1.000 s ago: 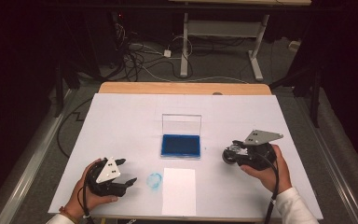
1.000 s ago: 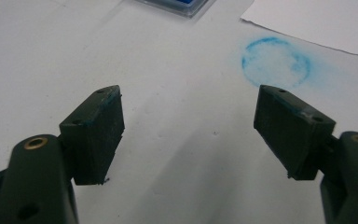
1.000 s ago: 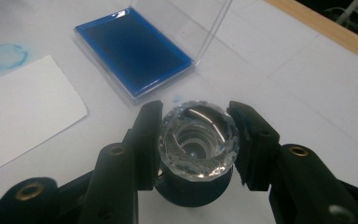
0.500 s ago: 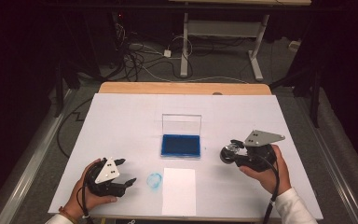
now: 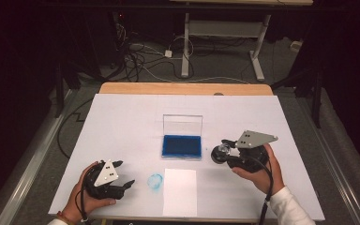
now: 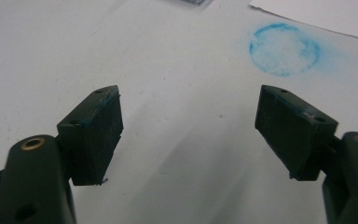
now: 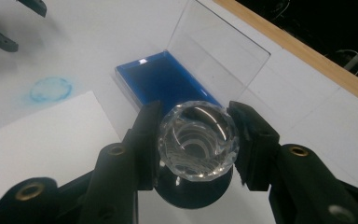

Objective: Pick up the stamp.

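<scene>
My right gripper (image 5: 222, 151) (image 7: 196, 136) is shut on a stamp with a faceted clear knob (image 5: 219, 153) (image 7: 198, 140), whose dark base hangs just above the white table cover, right of the ink pad. The blue ink pad (image 5: 181, 146) (image 7: 168, 81) lies in a clear case with its lid (image 5: 182, 125) standing upright. Near the front left edge my left gripper (image 5: 126, 173) (image 6: 189, 126) lies low over the table. It is open, its jaws have just been opening, and nothing is between them. A white sheet of paper (image 5: 180, 191) (image 7: 42, 135) lies in front of the pad.
A faint blue round stamp mark (image 5: 155, 182) (image 6: 284, 49) (image 7: 50, 89) sits on the table cover left of the paper. The table's wooden far edge (image 5: 183, 88) borders a dark floor with cables and desk legs. The left gripper's jaw tips (image 7: 0, 39) show far off.
The right gripper has carried the stamp a little to the left, closer to the ink pad. The left hand has stayed in place.
</scene>
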